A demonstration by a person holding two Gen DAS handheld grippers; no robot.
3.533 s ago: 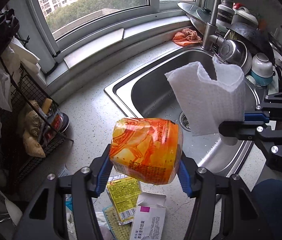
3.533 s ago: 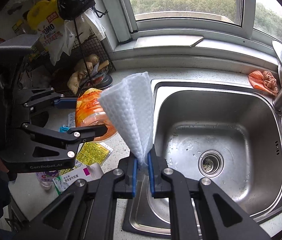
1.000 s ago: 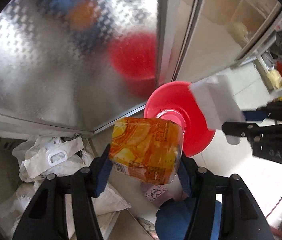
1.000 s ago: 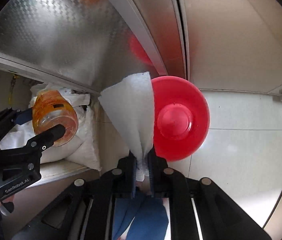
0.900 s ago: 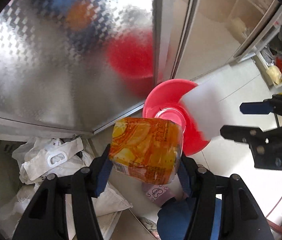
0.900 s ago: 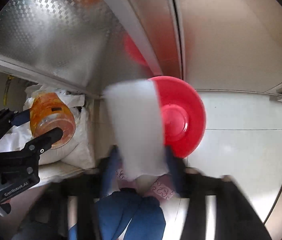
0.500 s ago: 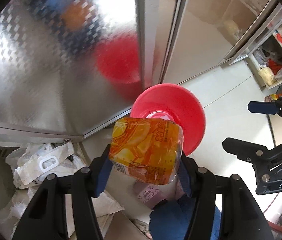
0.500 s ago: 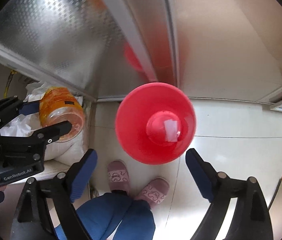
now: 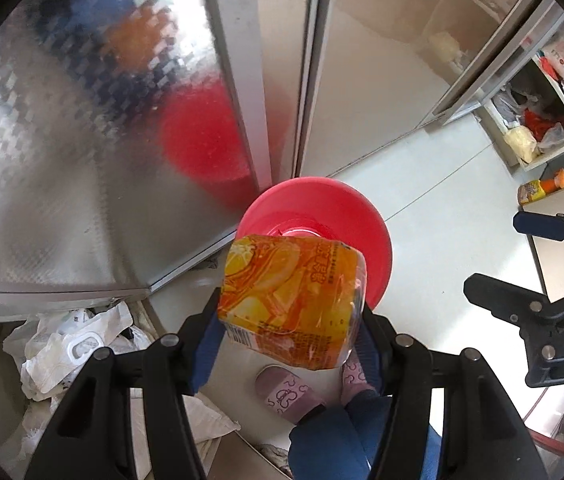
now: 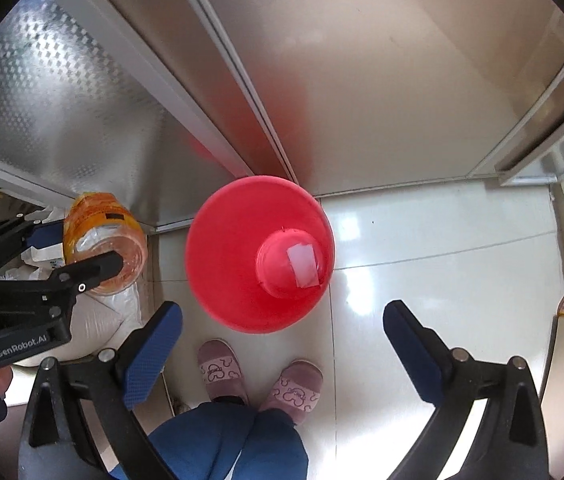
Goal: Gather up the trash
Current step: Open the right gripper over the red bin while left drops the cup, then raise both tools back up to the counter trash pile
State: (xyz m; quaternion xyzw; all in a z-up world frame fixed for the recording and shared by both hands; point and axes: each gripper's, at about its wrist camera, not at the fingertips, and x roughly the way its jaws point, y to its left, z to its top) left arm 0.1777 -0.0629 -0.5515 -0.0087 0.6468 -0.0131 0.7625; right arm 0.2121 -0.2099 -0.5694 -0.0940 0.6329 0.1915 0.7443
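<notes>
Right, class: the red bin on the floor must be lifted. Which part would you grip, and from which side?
Grip the bin by its thin rim, coming straight down, one finger inside the wall, one outside: its mouth opens upward. Take the side nearest the slippers, since the far side stands close to the cabinet.

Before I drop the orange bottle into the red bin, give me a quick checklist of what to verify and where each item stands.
1. Left gripper pads clamp the orange bottle: ok.
2. Red bin open, nothing covering its mouth: ok.
3. White paper already lying at the bin's bottom: ok.
4. Right gripper empty, jaws opening wide: ok.
5. Bottle directly over the bin mouth: not ok; in the right wrist view it hangs left of the rim.
6. Slippers stand close to the bin, outside its rim: ok.
</notes>
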